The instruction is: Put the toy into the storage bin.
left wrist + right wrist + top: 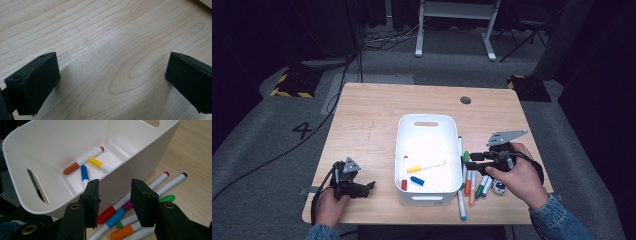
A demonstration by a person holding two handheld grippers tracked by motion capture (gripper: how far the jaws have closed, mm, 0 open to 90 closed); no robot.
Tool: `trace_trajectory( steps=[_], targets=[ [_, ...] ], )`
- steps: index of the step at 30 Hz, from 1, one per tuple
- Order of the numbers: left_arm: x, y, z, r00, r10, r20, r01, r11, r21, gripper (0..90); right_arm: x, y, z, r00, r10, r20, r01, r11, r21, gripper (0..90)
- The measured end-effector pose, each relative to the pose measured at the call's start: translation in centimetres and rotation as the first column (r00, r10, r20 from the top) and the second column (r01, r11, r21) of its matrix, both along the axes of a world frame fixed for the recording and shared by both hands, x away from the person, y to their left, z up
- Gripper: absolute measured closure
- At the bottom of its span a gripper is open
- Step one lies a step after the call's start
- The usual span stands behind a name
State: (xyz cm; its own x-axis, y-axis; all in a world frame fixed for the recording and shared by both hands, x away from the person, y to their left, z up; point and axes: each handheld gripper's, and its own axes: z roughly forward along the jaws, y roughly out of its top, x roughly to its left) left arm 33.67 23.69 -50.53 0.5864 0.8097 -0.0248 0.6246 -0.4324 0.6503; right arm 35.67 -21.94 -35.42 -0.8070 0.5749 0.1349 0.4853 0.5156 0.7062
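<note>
A white bin [427, 125] stands mid-table, and a red [404, 172], a yellow [426, 166] and a blue marker [418, 181] lie in it. Several more markers [472, 182] lie on the wood against its right side. My right gripper [469, 163] hovers over those loose markers, pointing at the bin's right wall. In the right gripper view its jaws stand apart with nothing between them [113, 188]; the bin wall [50, 140] is just ahead, with a red-capped [107, 214], a blue-capped [115, 218] and an orange marker [122, 233] below. My left gripper [370, 186] rests open at the table's front left, over bare wood [112, 75].
The wooden table [372, 110] has a round cable hole [466, 100] at the back right. A small white object [498, 187] lies under my right hand. Black cables [287, 150] trail over the grey floor on the left, and a white desk frame [452, 30] stands beyond.
</note>
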Motion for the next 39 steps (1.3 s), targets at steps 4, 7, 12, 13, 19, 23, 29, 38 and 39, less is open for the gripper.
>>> trace_trajectory(
  steps=[4, 7, 12, 13, 19, 23, 29, 38, 39],
  targets=[
    [0.0, 0.0, 0.0, 1.0, 0.004, 0.002, -0.004, 1.0, 0.001, 0.0, 0.5, -1.3, -0.5, 0.9992, -0.04, -0.005, 0.04, 0.999, -0.019, 58.8],
    [0.0, 0.0, 0.0, 1.0, 0.004, 0.002, -0.004, 1.0, 0.0, 0.0, 0.8, -2.2, -1.0, 0.9977, -0.066, -0.018, 0.065, 0.997, -0.038, 58.1],
    [0.0, 0.0, 0.0, 1.0, 0.0, 0.0, 0.0, 1.0, 0.0, 0.0, 1.2, -3.5, -2.3, 0.9917, -0.118, -0.052, 0.113, 0.99, -0.086, 57.5],
    [0.0, 0.0, 0.0, 1.0, 0.0, 0.001, 0.0, 1.0, 0.0, 0.0, 1.3, -3.7, -2.6, 0.9901, -0.127, -0.06, 0.121, 0.988, -0.099, 57.5],
    [0.0, 0.0, 0.0, 1.0, 0.0, 0.001, 0.0, 1.0, 0.0, 0.0, 1.8, -4.3, -5.0, 0.9761, -0.181, -0.12, 0.159, 0.972, -0.175, 57.1],
    [0.0, 0.0, 0.0, 1.0, 0.0, -0.001, 0.0, 1.0, -0.002, 0.0, 2.1, -4.6, -6.4, 0.9723, -0.187, -0.14, 0.154, 0.964, -0.215, 57.0],
    [0.0, 0.0, 0.0, 1.0, 0.003, 0.0, -0.003, 1.0, -0.001, 0.0, 2.5, -4.7, -8.4, 0.9604, -0.208, -0.186, 0.158, 0.955, -0.251, 56.8],
    [0.0, 0.0, 0.0, 1.0, 0.0, -0.001, 0.0, 1.0, -0.001, 0.0, 3.0, -4.5, -10.1, 0.9491, -0.219, -0.227, 0.158, 0.953, -0.259, 56.8],
    [0.0, 0.0, 0.0, 1.0, 0.003, -0.001, -0.003, 1.0, -0.002, 0.0, 3.0, -4.5, -10.3, 0.9486, -0.217, -0.231, 0.154, 0.953, -0.261, 56.9]
  ],
)
